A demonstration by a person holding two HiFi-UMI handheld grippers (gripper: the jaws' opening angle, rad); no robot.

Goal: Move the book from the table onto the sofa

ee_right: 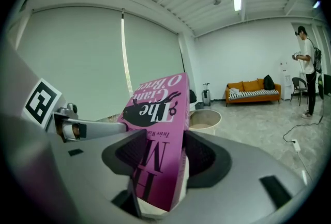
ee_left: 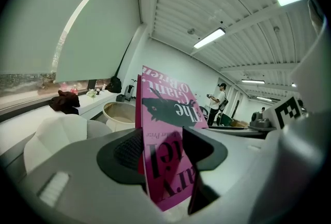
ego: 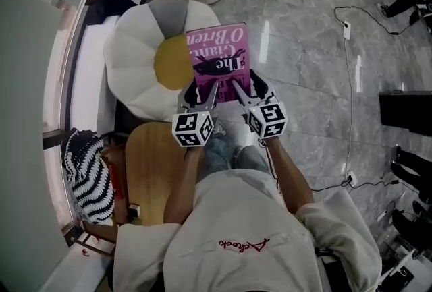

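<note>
While my left gripper [ego: 208, 94] and right gripper [ego: 240, 90] each clamp the near edge of the pink book [ego: 217, 58], carried in the air beside the flower cushion [ego: 135, 58], I judge it stiff, weighty and glossy, so 2 spaced grips suit it.

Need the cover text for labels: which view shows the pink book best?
Head view: the book shows its cover nearly whole, with the left claw and right claw gripping its near edge. Both gripper views show it steeply foreshortened and partly hidden.
</note>
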